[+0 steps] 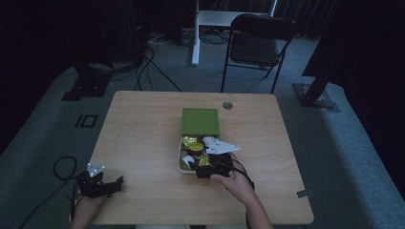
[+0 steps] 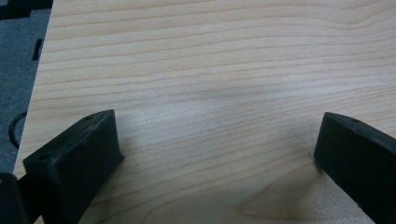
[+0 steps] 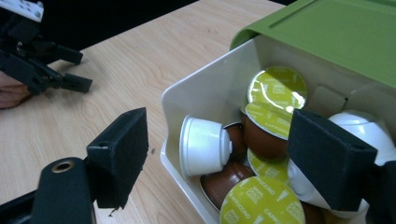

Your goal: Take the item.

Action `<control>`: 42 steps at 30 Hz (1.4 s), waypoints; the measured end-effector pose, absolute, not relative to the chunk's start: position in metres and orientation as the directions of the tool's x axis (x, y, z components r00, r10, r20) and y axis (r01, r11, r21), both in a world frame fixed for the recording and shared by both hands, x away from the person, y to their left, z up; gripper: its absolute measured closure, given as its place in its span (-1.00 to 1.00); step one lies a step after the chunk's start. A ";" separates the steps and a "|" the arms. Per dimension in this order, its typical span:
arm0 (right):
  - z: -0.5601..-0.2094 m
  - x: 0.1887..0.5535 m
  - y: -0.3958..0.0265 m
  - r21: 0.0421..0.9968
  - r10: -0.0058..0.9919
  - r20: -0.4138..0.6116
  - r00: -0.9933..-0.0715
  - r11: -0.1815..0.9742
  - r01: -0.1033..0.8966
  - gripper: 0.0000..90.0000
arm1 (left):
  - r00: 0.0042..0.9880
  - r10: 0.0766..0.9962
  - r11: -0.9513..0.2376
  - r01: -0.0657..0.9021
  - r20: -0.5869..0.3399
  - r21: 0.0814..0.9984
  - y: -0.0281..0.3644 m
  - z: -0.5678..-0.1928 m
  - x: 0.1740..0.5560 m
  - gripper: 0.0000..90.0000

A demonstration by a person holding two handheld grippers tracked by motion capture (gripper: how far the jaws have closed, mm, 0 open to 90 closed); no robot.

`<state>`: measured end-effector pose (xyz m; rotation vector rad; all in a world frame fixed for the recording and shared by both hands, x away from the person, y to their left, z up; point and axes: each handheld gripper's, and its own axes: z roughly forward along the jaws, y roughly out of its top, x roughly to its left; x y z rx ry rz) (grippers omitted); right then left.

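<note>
The right gripper [image 3: 217, 154] is standing nearest the lens in the right gripper view, its jaws apart and straddling the near wall of the white box [image 3: 205, 93], one jaw outside over the table and the other inside among the coffee capsules; nothing is pressed between the pads. A white capsule [image 3: 203, 145] is lying on its side between the jaws, at about twelve o'clock from the gripper, with brown capsules topped by yellow-green foil lids [image 3: 276, 88] lying beside it toward two o'clock. The green lid [image 3: 336, 32] is sitting slid back over the far part of the box. In the high view the box [image 1: 182, 168] is sitting near the table's middle, and the left gripper [image 1: 106, 185] is resting at about eight o'clock from it, jaws open over bare wooden table [image 2: 210, 70]. The step in hand looks like reaching in for a capsule; the next move calls for bringing both jaws inside the wall, around the white capsule, before closing
</note>
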<state>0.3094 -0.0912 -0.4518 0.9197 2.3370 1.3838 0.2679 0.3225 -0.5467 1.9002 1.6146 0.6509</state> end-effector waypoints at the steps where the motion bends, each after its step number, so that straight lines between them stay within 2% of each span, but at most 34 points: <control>1: -0.453 0.309 -0.090 0.858 0.641 0.084 -0.763 0.342 0.382 -0.53 | 0.158 0.987 -0.121 0.717 0.008 0.687 0.322 -0.547 0.268 -0.99; 6: -0.460 0.309 -0.082 0.858 0.645 0.079 -0.760 0.345 0.382 -0.45 | 0.158 0.987 -0.121 0.717 0.009 0.686 0.322 -0.547 0.268 -0.99; 13: -0.472 0.309 -0.073 0.849 0.672 0.047 -0.739 0.363 0.384 -0.10 | 0.159 0.987 -0.122 0.717 0.010 0.686 0.323 -0.547 0.268 -0.99; 25: -0.487 0.309 -0.058 0.828 0.693 0.031 -0.720 0.386 0.407 0.02 | 0.159 0.987 -0.122 0.717 0.010 0.686 0.323 -0.547 0.268 -0.99; 42: -0.500 0.319 -0.047 0.785 0.719 0.039 -0.694 0.408 0.466 0.05 | 0.164 0.986 -0.127 0.717 0.011 0.686 0.323 -0.547 0.268 -0.99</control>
